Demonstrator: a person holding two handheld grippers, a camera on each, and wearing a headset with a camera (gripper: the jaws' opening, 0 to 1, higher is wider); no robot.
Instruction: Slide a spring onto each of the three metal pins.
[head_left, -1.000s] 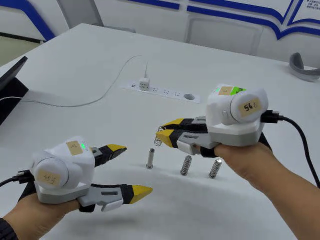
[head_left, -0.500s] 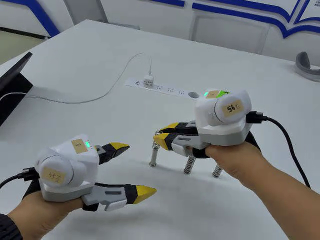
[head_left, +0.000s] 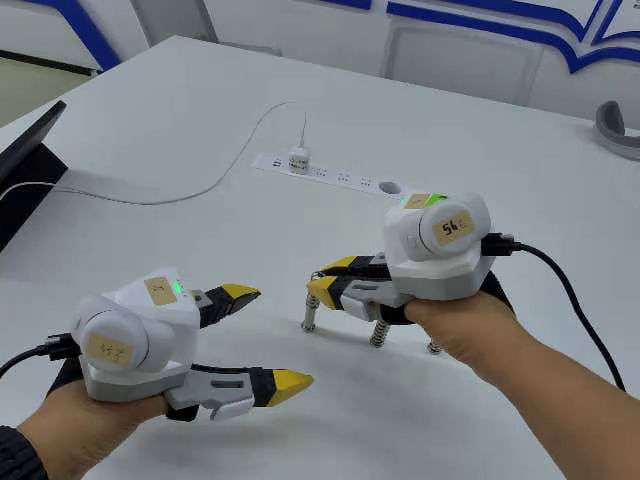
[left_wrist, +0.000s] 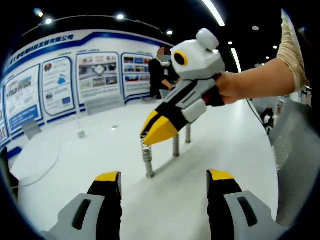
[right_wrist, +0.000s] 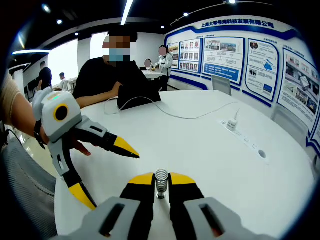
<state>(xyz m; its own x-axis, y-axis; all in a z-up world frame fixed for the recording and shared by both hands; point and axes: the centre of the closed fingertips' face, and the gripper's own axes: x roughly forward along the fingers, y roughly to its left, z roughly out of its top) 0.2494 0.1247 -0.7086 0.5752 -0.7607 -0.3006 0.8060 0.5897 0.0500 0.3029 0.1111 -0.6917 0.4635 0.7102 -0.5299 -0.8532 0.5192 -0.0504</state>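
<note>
Right tool (head_left: 322, 284): pinching spring (right_wrist: 161, 180) on pin (left_wrist: 148, 167) | left tool (head_left: 270, 337): wide | right label (head_left: 452, 227): "5", rest unclear

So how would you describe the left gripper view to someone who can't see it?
The right gripper, held in a hand, is shut on a spring at the top of an upright metal pin on a white table. Two more spring-covered pins stand behind, and the left gripper, jaws open, frames the foreground.
</note>
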